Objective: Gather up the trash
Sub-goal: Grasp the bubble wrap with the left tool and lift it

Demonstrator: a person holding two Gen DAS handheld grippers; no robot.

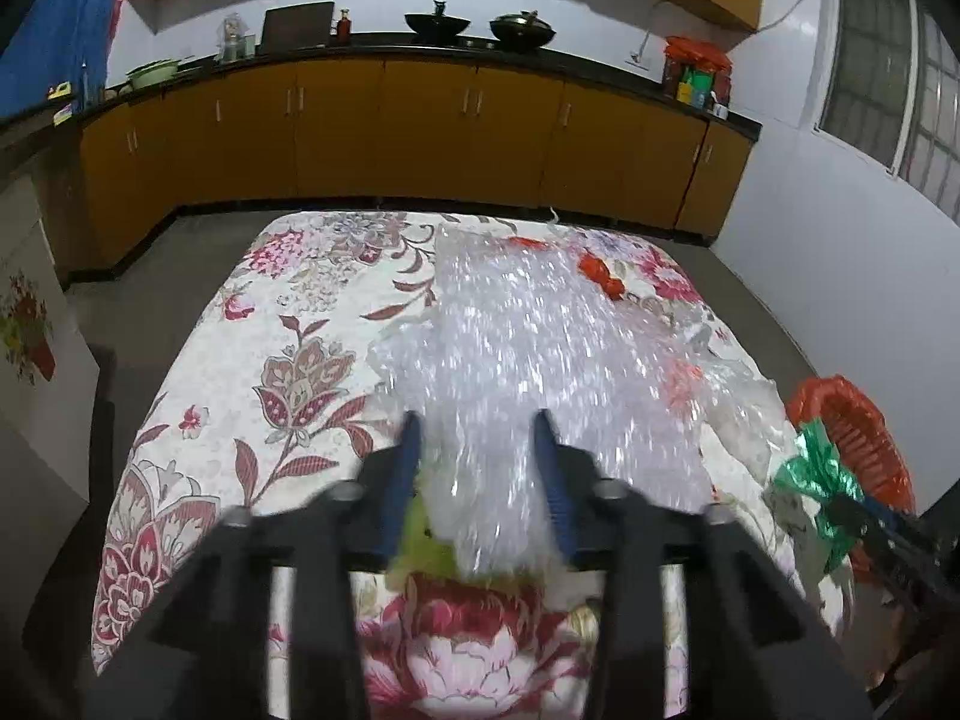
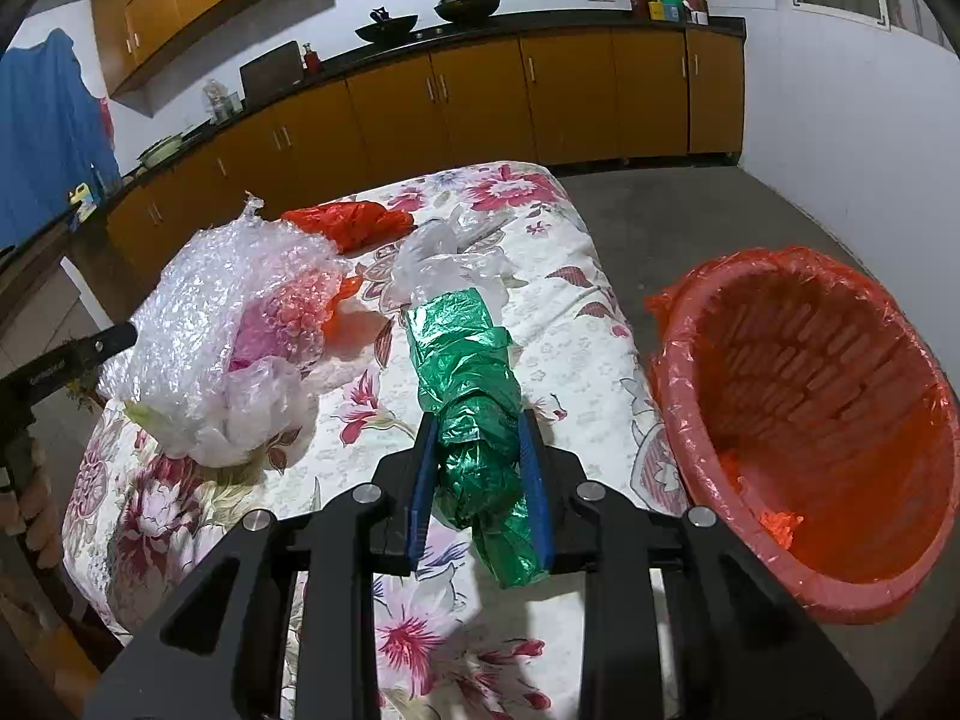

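Green bag point(image 2: 480, 450) sits pinched tight in the right gripper point(image 2: 477, 420) above the floral cloth point(image 2: 570, 324), beside the red-lined bin point(image 2: 840, 420). Left gripper point(image 1: 477, 426) grips bubble wrap point(image 1: 528, 336), its fingers held apart by the bulk.

Home kitchen: yellow cabinets point(image 1: 420, 120), woks point(image 1: 437, 24) on counter point(image 1: 540, 54).

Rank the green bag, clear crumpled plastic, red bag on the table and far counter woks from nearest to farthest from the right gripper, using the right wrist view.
1. green bag, between the right gripper fingers.
2. clear crumpled plastic, just beyond.
3. red bag, farther left.
4. woks, on the far counter.
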